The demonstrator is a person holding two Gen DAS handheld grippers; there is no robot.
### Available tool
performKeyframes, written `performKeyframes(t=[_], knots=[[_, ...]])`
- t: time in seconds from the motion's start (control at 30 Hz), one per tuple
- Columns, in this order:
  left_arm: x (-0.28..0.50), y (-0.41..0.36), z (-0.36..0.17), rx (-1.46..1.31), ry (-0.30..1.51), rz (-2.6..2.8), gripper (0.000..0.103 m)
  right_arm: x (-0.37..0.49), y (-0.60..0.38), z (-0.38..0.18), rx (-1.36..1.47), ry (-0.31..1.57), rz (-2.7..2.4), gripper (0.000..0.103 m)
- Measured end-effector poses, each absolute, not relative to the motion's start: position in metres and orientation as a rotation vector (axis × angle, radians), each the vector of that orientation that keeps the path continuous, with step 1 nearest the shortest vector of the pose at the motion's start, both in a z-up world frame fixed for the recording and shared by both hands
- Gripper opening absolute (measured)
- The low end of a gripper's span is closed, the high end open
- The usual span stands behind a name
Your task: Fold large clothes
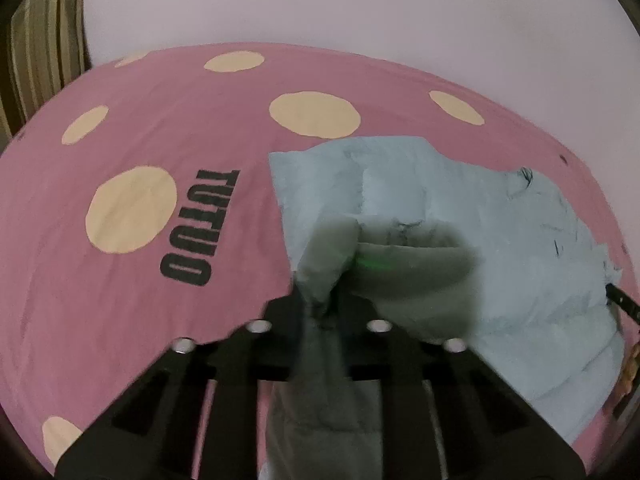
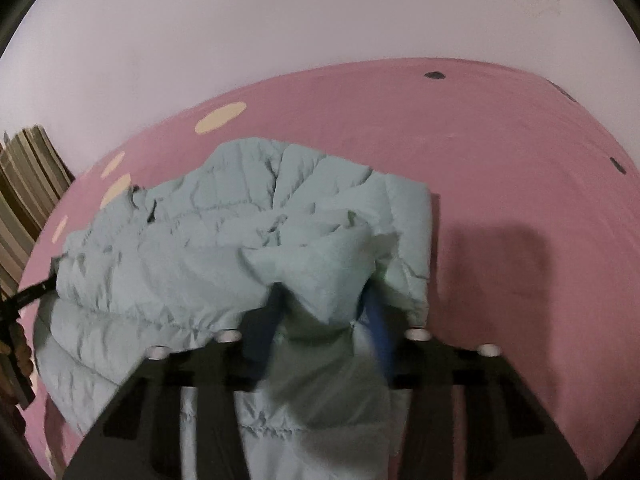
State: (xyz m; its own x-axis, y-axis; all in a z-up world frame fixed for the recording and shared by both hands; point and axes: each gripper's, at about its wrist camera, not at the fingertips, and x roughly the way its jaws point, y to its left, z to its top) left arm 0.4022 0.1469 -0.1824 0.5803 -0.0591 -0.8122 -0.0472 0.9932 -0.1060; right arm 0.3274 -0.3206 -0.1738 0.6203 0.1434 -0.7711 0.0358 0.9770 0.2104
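A pale blue quilted puffer jacket (image 1: 500,236) lies crumpled on a pink bed sheet (image 1: 160,136) with cream dots. My left gripper (image 1: 320,304) is shut on a fold of the jacket's edge, which rises between its black fingers. In the right wrist view the same jacket (image 2: 192,240) spreads to the left. My right gripper (image 2: 320,320) is shut on another bunched fold of the jacket, between blue-padded fingers (image 2: 378,332). The fabric hides both sets of fingertips.
The sheet carries black letters "TUTUO" (image 1: 200,228). A striped curtain (image 1: 44,40) hangs at the far left, seen also in the right wrist view (image 2: 28,184). A plain pale wall (image 2: 320,12) stands behind the bed. Open pink sheet (image 2: 520,160) lies right of the jacket.
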Motion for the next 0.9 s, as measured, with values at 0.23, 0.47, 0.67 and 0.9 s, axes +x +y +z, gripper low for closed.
performKeyframes(t=[0.23,0.47,0.67,0.9], knots=[[0.383,0.14,-0.161,-0.078,0.869,0.019,0.003,0.31,-0.314,-0.16,0.192,0.85,0.059,0.008],[0.363,0.141,-0.121,-0.089,0.78,0.035,0.003,0.288,-0.314,-0.121,0.179,0.747,0.061,0.007],[0.39,0.132,-0.09,-0.071,0.729,0.057,0.003,0.304,-0.315,-0.09,0.165,0.678,0.04,0.007],[0.458,0.117,-0.086,-0.038,0.717,0.125,0.003,0.367,-0.317,-0.083,0.18,0.67,0.007,0.007]])
